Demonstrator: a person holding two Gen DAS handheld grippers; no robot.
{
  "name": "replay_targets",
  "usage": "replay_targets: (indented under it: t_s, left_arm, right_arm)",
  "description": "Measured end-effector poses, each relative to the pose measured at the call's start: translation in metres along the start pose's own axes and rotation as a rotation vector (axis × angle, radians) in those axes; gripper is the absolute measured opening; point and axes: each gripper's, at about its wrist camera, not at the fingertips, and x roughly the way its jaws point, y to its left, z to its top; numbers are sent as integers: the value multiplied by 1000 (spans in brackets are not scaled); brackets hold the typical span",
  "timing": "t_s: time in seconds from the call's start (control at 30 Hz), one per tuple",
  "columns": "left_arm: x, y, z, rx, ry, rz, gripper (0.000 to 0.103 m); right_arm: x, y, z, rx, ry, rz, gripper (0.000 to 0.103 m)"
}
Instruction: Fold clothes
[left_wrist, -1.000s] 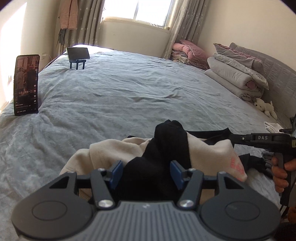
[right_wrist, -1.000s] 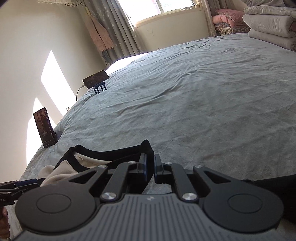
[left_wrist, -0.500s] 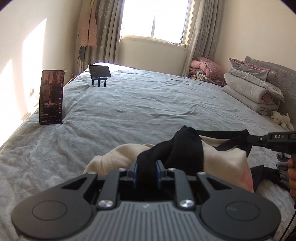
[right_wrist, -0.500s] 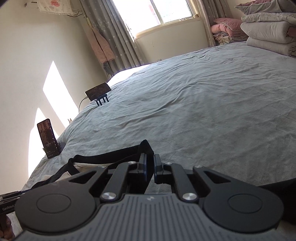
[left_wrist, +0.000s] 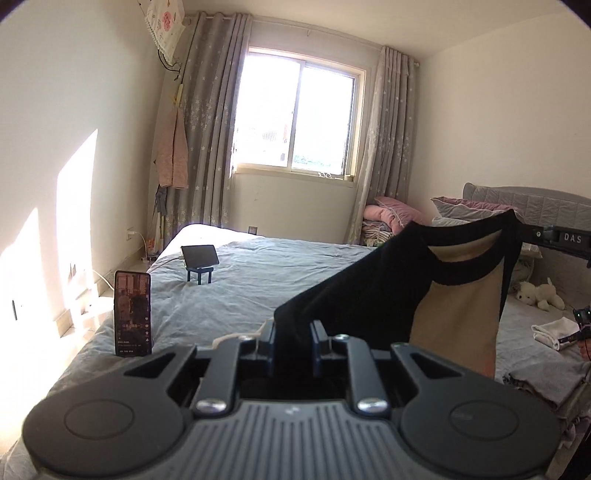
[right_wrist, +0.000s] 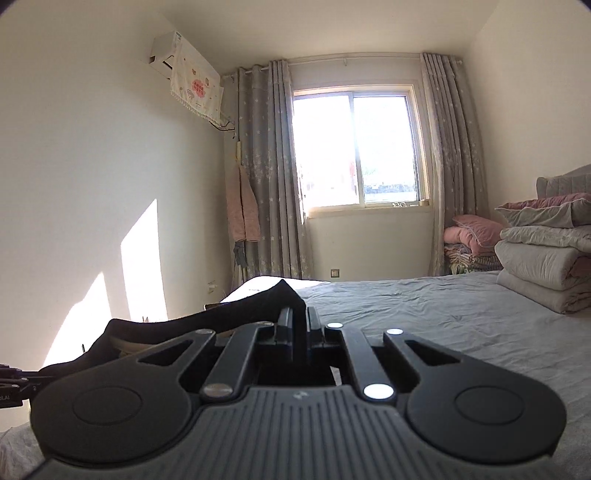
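Black-and-beige garment (left_wrist: 436, 295), lifted clear of the bed (left_wrist: 266, 280) and slung between the two claws, neckline band sagging in a curve across the gap. Black fabric on the shoulder and sleeve side, beige panel hanging below, a faint pink mark near the lower edge. Soft and light by the look of it: drapes freely, holds no shape of its own, likely to swing and bunch if moved fast. Knit cloth, probably not slippery, yet a thin pinch near an edge could creep out under its own hanging weight. Best hold judged to be at the two shoulder points or the seams just beside the collar, so that the body hangs square and flat for laying down.

Left claw (left_wrist: 293, 334) clenched on a thick bunch of black cloth, fabric rising straight out from between the blue pads. Right claw (right_wrist: 299, 325) clamped nearly closed on a thin black edge, cloth trailing away to the left in its own view; seen from the left wrist as a dark bar at the far corner of the garment.

Further out: grey bedsheet, wrinkled. A phone (left_wrist: 133, 314) propped upright near the bed's left edge, a tablet (left_wrist: 199, 254) on a small stand beyond it. Folded quilts (right_wrist: 543, 258) stacked at the headboard, a white plush toy (left_wrist: 539, 295) beside them, small folded cloths (left_wrist: 550, 332) lower right. Window (right_wrist: 358, 147) with grey curtains at the back.
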Motion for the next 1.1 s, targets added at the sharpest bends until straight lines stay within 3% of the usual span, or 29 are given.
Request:
replay_targets:
  t_s: [0.13,0.3,0.4,0.63,0.7,0.83,0.9,1.1]
  left_arm:
    - [-23,-8,21,10,-16,-76,18]
    - [-15,-8,9,-35,122,-198,19]
    - [6,-4,-24,-90,252,-238,20]
    - [50,2,-106,-180,476,-227,19]
    - [52,5,-120,-199,505,-229,23]
    - [52,1,-130,-179,517,-255,50]
    - [54,-2,-130,-157,517,-260,56]
    - [60,-24,-131,-73,510,-338,55]
  right_arm:
    - [-22,-1,25,-28,-57,-17,7]
    - [-34,-8,33,-28,-57,-4,7]
    - [-28,-6,16,-37,26,-1,7]
    - [5,-11,-65,-24,286,-20,7]
    - [16,-12,-89,-39,338,-61,7]
    - [31,-21,-122,-43,412,-116,7]
    - [32,-23,-131,-28,432,-125,7]
    - [34,-26,-137,-22,438,-119,7]
